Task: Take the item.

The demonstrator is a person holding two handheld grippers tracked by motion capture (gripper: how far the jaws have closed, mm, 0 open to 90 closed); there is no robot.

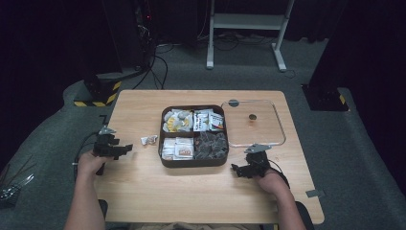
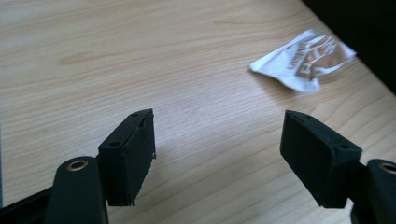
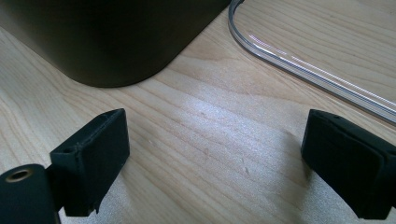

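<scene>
Both forearms come in over the desk's (image 1: 143, 191) near edge. The left claw (image 1: 125, 148) hovers near the left edge, jaws wide apart and empty, a small white sachet (image 1: 149, 139) just ahead of it. The right claw (image 1: 235, 167), also wide open and empty, sits near the brown divided tray's (image 1: 193, 163) near right corner, beside the clear lid (image 1: 280, 128). The print on the tray's packets is too small to read.

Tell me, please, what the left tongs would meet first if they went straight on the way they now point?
Probably the loose sachet: the open left tongs point over bare table toward it, a little to one side, with the brown tray just beyond. How nearly it lines up is hard to judge.
</scene>
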